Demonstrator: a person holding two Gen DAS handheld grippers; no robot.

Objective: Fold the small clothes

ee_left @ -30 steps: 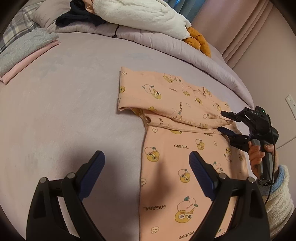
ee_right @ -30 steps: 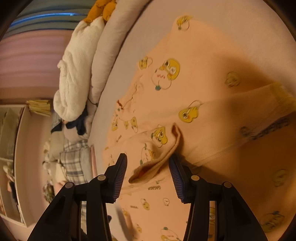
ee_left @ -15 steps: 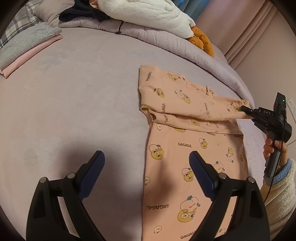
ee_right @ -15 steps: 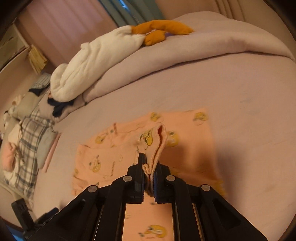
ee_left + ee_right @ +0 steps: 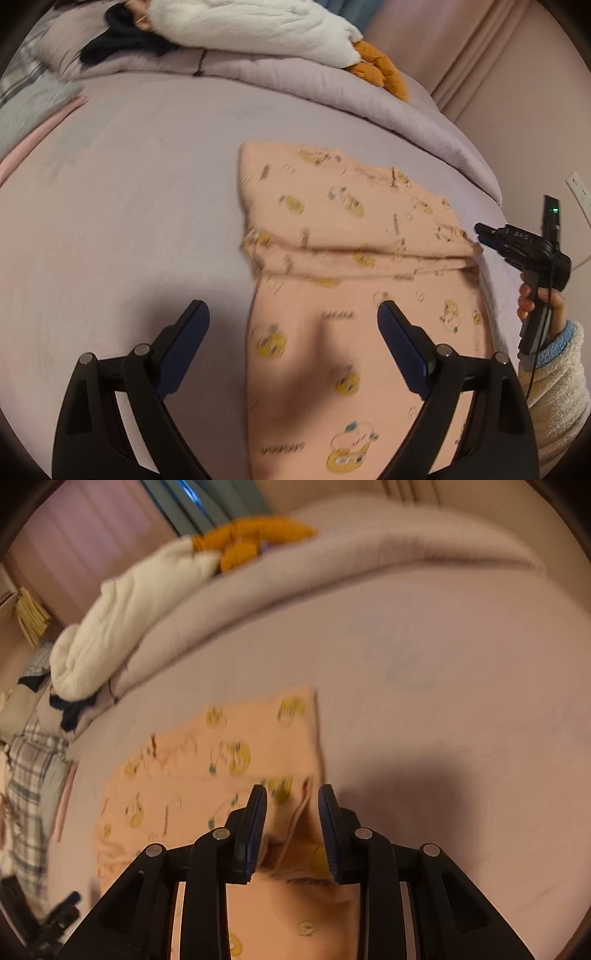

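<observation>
1. Nearest, our left gripper (image 5: pixel 293 325), black with ribbed blue pads: jaws wide apart, nothing between them, hovering over the near part of the garment and the bedsheet beside it

2. Our right gripper (image 5: pixel 292 819), same make: jaws opening; a raised fold of cloth stands in the gap, and the pads do not press on it. From the left wrist view its tip sits just at the right-hand end of the folded sleeve, a hand (image 5: pixel 535 299) in a fleecy cream sleeve with a blue cuff (image 5: pixel 554 373) on its grip

3. The peach cotton child's garment printed with yellow cartoon figures (image 5: pixel 351 229): lies flat on the bed, to the right of the middle. Its long lower part runs toward us under the left gripper; its upper part is a broad rectangle with one sleeve folded straight across as a band from edge to edge

4. The pale lilac bedsheet (image 5: pixel 140 192): smooth, bearing the garment

5. Far left edge, a stack of folded grey and pink clothes (image 5: pixel 33 110), blurred

6. Farthest, a rolled lilac quilt (image 5: pixel 332 88) along the bed's far side, with a white fluffy blanket (image 5: pixel 258 26), a dark navy cloth (image 5: pixel 122 40) and an orange plush item (image 5: pixel 376 70) on it
</observation>
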